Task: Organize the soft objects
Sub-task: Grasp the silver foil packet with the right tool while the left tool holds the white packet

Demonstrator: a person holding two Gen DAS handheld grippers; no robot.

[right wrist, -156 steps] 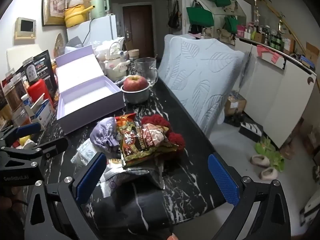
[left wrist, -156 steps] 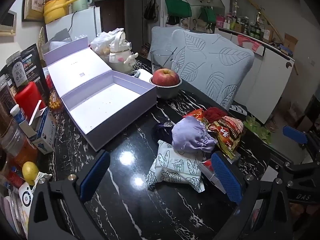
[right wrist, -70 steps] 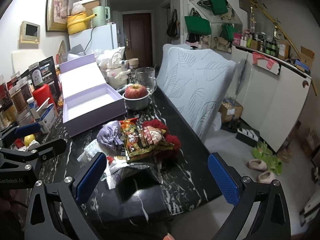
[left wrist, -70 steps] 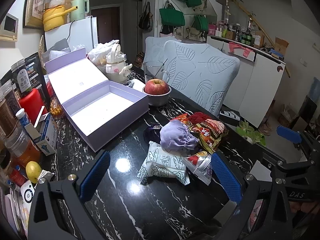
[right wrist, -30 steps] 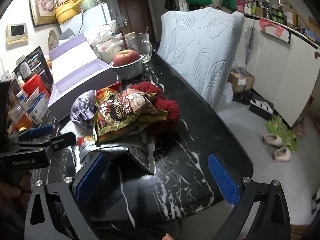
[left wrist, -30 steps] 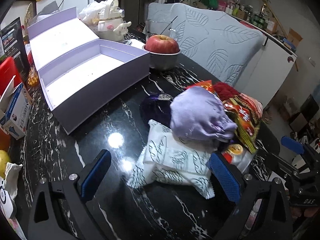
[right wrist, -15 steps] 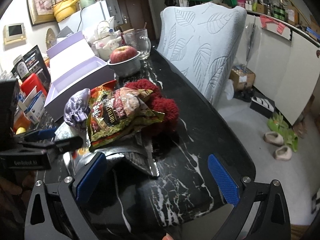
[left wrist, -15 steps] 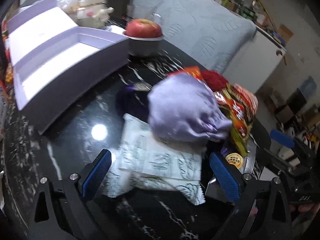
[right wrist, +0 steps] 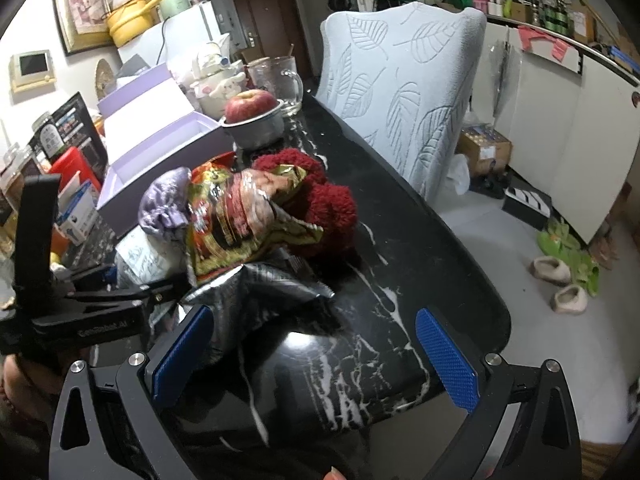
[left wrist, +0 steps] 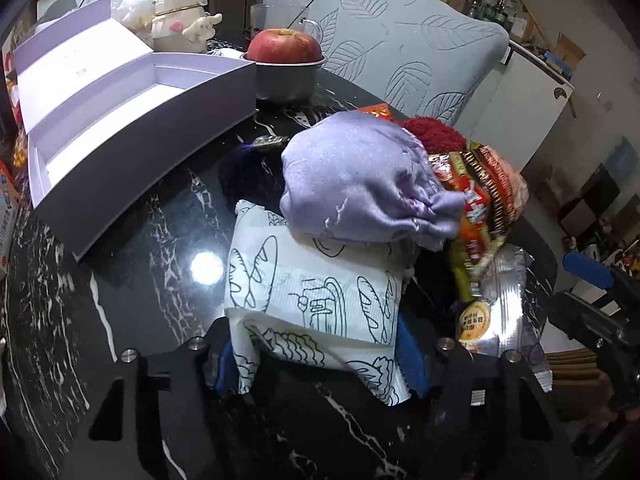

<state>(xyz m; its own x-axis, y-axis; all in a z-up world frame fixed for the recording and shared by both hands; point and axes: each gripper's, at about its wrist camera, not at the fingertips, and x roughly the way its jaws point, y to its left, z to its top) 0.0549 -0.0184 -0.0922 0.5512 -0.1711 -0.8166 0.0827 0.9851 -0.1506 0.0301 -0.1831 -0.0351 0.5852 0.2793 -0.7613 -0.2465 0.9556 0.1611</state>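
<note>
A pile lies on the black marble table (left wrist: pixel 132 280). My left gripper (left wrist: pixel 318 356) is shut on the white printed pouch (left wrist: pixel 312 300) at the pile's near edge; the pouch also shows in the right wrist view (right wrist: pixel 140 260). A purple cloth bundle (left wrist: pixel 356 184) rests on the pouch. Behind it are a red fluffy item (right wrist: pixel 324 200) and a snack bag (right wrist: pixel 236 216). The open lilac box (left wrist: pixel 132 96) stands at the left. My right gripper (right wrist: pixel 312 356) is open and empty, near a silver foil bag (right wrist: pixel 260 296).
An apple in a metal bowl (left wrist: pixel 286 68), a glass mug (right wrist: pixel 280 80) and a white teapot (left wrist: pixel 176 20) stand behind the box. Jars and cartons (right wrist: pixel 72 196) crowd the table's left side. A padded chair (right wrist: pixel 404 80) is at the right edge.
My left gripper moved forward and down to the pile and closed on the white printed pouch. My right gripper moved closer to the pile and stayed open.
</note>
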